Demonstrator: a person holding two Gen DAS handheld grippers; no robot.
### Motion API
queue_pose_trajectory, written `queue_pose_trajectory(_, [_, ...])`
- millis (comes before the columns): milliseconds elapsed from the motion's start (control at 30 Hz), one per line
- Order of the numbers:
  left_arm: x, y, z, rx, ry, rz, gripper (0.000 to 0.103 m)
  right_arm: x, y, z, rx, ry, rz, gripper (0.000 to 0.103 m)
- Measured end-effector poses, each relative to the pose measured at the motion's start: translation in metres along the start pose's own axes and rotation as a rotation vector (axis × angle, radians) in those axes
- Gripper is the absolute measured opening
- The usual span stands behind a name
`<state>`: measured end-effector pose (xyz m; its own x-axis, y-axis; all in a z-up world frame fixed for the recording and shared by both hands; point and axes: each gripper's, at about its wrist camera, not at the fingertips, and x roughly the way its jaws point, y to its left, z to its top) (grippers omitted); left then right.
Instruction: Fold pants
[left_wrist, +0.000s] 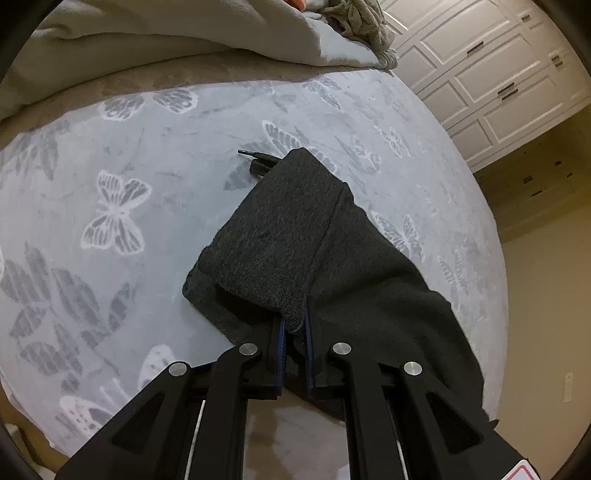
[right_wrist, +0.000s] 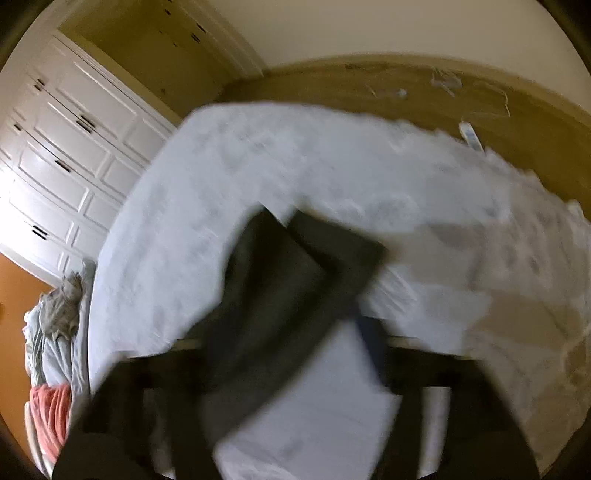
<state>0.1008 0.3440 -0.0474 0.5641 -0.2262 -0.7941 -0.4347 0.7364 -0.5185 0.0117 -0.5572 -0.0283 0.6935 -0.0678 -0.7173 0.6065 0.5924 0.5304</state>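
The pants (left_wrist: 369, 280) are dark grey knit and lie on a pale grey bedspread with butterfly prints (left_wrist: 110, 206). Their ribbed band (left_wrist: 280, 229) is turned over onto the cloth, and a black drawstring tip (left_wrist: 255, 158) sticks out past its far corner. My left gripper (left_wrist: 293, 326) is shut on the near edge of that band, blue pads pinching it. The right wrist view is blurred: a dark fold of the pants (right_wrist: 288, 288) lies across the spread between the wide-apart jaws of my right gripper (right_wrist: 288, 332). One blue pad (right_wrist: 371, 332) shows beside the cloth; the other finger is hidden.
A beige blanket (left_wrist: 147, 40) and a grey knit heap (left_wrist: 364, 26) lie at the bed's far side. White panelled wardrobe doors (left_wrist: 498, 74) stand beyond the bed's right edge. A clothes pile (right_wrist: 55, 314) with a coral piece (right_wrist: 48, 406) lies at the left. Wooden floor (right_wrist: 406, 85) is past the bed.
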Motion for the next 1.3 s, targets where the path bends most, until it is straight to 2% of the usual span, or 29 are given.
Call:
queue_pose_trajectory(100, [0.0, -0.002, 0.0, -0.001, -0.01, 0.0, 0.006, 0.021, 0.041, 0.009, -0.11, 0.032, -0.003, 0.068])
queue_pose_trajectory(200, [0.003, -0.003, 0.001, 0.007, -0.008, 0.027, 0.006, 0.066, 0.086, 0.006, -0.253, 0.081, -0.138, 0.06])
queue_pose_trajectory(233, [0.006, -0.002, 0.001, 0.003, -0.003, 0.035, 0.006, 0.079, 0.091, 0.003, -0.271, 0.104, -0.175, 0.05])
queue_pose_trajectory(267, [0.008, -0.001, 0.002, 0.001, 0.003, 0.036, 0.006, 0.095, 0.093, 0.001, -0.283, 0.13, -0.224, 0.035])
queue_pose_trajectory(300, [0.009, 0.0, 0.002, -0.001, 0.005, 0.037, 0.007, 0.109, 0.091, -0.001, -0.289, 0.151, -0.276, 0.006])
queue_pose_trajectory(333, [0.01, 0.002, 0.004, -0.005, 0.011, 0.038, 0.007, 0.119, 0.086, 0.0, -0.281, 0.171, -0.297, 0.006])
queue_pose_trajectory(400, [0.012, 0.005, 0.006, -0.012, 0.021, 0.03, 0.007, 0.108, 0.086, 0.003, -0.26, 0.134, -0.235, 0.005])
queue_pose_trajectory(467, [0.013, 0.007, 0.007, -0.009, 0.029, 0.023, 0.007, 0.051, 0.089, 0.015, -0.217, -0.006, 0.022, 0.005])
queue_pose_trajectory(533, [0.014, 0.009, 0.006, -0.005, 0.042, 0.015, 0.007, 0.008, 0.074, 0.021, -0.194, -0.091, 0.143, 0.005])
queue_pose_trajectory(567, [0.016, 0.008, 0.006, -0.002, 0.051, 0.01, 0.007, 0.003, 0.059, 0.021, -0.179, -0.083, 0.152, 0.005])
queue_pose_trajectory(600, [0.018, 0.008, 0.006, 0.0, 0.061, 0.007, 0.007, 0.008, 0.044, 0.019, -0.173, -0.058, 0.118, 0.006])
queue_pose_trajectory(633, [0.021, 0.007, 0.005, -0.005, 0.081, -0.01, 0.007, 0.025, 0.017, 0.011, -0.147, -0.002, 0.039, 0.006])
queue_pose_trajectory(733, [0.021, 0.006, 0.002, -0.009, 0.083, -0.008, 0.007, 0.061, -0.028, -0.004, -0.04, 0.13, 0.006, 0.006])
queue_pose_trajectory(933, [-0.001, 0.006, 0.0, -0.023, 0.052, -0.087, 0.007, 0.052, -0.023, 0.008, -0.018, 0.079, 0.13, 0.006])
queue_pose_trajectory(1000, [-0.013, 0.002, -0.004, -0.002, 0.041, -0.091, 0.007, 0.038, -0.01, 0.013, -0.037, 0.026, 0.208, 0.007])
queue_pose_trajectory(1067, [-0.006, 0.003, -0.009, 0.023, 0.08, -0.025, 0.007, 0.033, -0.011, 0.015, -0.044, 0.003, 0.189, 0.015])
queue_pose_trajectory(1100, [0.002, 0.005, -0.011, 0.031, 0.108, 0.008, 0.007, 0.036, -0.016, 0.013, -0.038, 0.016, 0.153, 0.033])
queue_pose_trajectory(1133, [0.013, 0.011, -0.012, 0.034, 0.144, 0.046, 0.008, 0.042, -0.024, 0.009, -0.025, 0.037, 0.084, 0.04])
queue_pose_trajectory(1167, [0.018, 0.017, -0.012, 0.02, 0.158, 0.057, 0.008, 0.043, -0.03, 0.007, -0.019, 0.047, 0.026, 0.04])
queue_pose_trajectory(1200, [0.016, 0.02, -0.01, 0.003, 0.158, 0.03, 0.009, 0.044, -0.034, 0.005, -0.02, 0.054, 0.005, 0.04])
queue_pose_trajectory(1300, [-0.002, 0.016, -0.008, 0.036, 0.104, 0.047, 0.015, 0.033, -0.04, 0.008, 0.002, 0.027, 0.062, 0.05])
